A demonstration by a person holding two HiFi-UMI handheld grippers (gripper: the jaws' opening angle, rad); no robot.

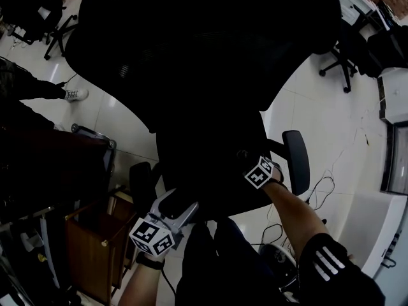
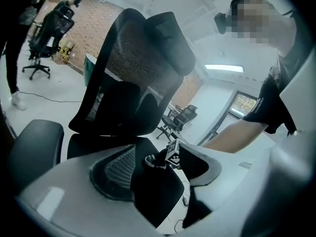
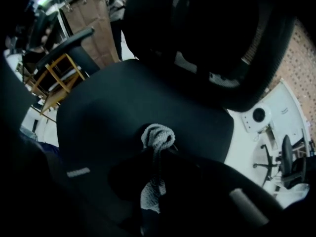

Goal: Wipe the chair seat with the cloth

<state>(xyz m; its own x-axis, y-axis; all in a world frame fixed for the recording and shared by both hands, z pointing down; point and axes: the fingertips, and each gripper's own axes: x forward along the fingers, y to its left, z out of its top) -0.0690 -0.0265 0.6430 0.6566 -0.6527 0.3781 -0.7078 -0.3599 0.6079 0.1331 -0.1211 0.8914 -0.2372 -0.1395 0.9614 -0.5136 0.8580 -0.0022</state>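
The right gripper (image 3: 157,157) is clamped on a bunched grey cloth (image 3: 157,135), whose knotted end pokes out ahead of the jaws and appears to rest on the black chair seat (image 3: 113,102). To wipe well, I would press that bunch flat on the seat and draw it in overlapping passes from the backrest (image 2: 133,78) side toward the front edge, without letting the jaws themselves drag on the fabric. The left gripper (image 2: 158,174) hangs at the seat's front with jaws apart and nothing between them; it could steady the swivelling chair. The seat looks smooth, dark and slightly dished. Beyond the right gripper lies a glossy white floor (image 1: 331,126) with loose cables (image 1: 322,187) and another office chair (image 1: 347,50).
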